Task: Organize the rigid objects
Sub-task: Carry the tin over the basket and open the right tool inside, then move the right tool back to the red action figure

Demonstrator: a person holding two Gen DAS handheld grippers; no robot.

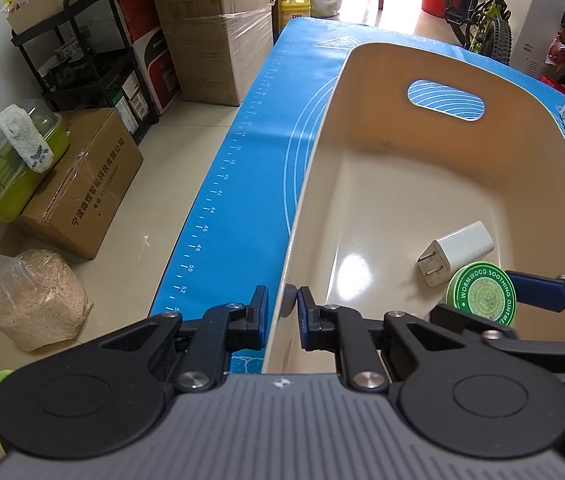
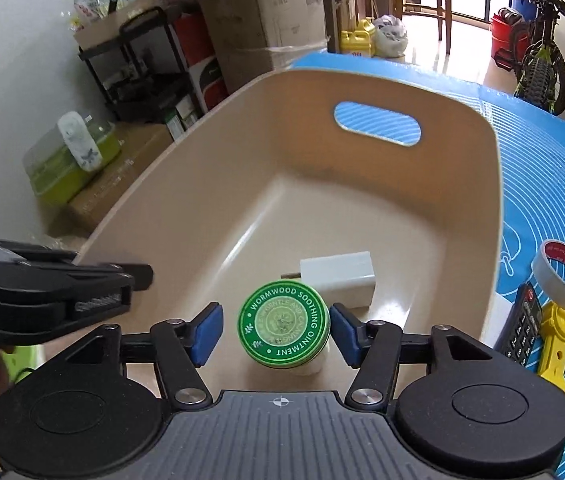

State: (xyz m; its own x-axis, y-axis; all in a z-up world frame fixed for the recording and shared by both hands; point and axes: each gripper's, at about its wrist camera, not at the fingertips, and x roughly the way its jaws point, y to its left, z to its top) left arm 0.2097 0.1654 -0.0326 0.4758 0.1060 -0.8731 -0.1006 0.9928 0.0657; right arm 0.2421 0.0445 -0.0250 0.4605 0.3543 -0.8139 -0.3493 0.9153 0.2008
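Left wrist view: left gripper (image 1: 282, 312) clenching the near-left wall of the beige plastic basket (image 1: 314, 184).

Right wrist view: right gripper (image 2: 276, 330) released, pads flanking, not touching, the round green-lidded ointment tin (image 2: 283, 323) resting inside, near a white charger cube (image 2: 338, 280).

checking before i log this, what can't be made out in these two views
- Ointment tin, right view: whether it rests on the bin floor; its base is hidden by its own lid.
- Charger, right view: prongs hidden by the tin.
- Remote, right view: partly behind the bin wall.
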